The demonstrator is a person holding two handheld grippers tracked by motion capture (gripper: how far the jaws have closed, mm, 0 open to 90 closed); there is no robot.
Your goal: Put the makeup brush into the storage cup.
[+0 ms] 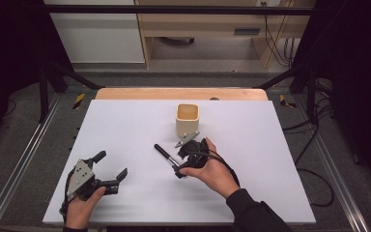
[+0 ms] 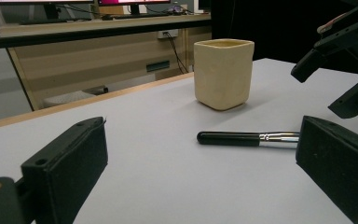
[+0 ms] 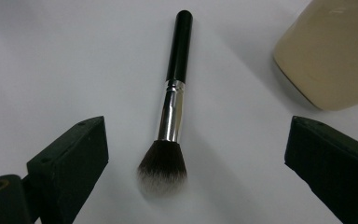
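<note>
Table (image 1: pixel 125 121): white top that carries everything; a wooden strip runs along its far edge.
Cup (image 1: pixel 187 119): cream, square with rounded corners, upright and open at the top. It stands right of centre, nearer the far edge than the near one. In the left gripper view the cup (image 2: pixel 223 73) stands beyond the brush, apart from it.
Left gripper (image 1: pixel 112 167): held near the near-left corner, low over the table, jaws spread wide with nothing between them. In its own view the left gripper (image 2: pixel 200 172) looks across the table toward the cup.
Right gripper (image 1: pixel 178 162): held near the middle of the table, just in front of the cup, above the brush. Its jaws stand wide apart, one on each side of the bristle end, touching nothing. In its own view the right gripper (image 3: pixel 196 163) looks down on the brush.
Brush (image 3: pixel 171 112): lies flat on the table near the centre, just before the cup. Its long axis runs diagonally: the black handle (image 1: pixel 163 152) points toward the far-left corner, the bristles (image 3: pixel 162 170) toward the near-right. A silver ferrule (image 3: pixel 171 112) joins handle and bristles.
</note>
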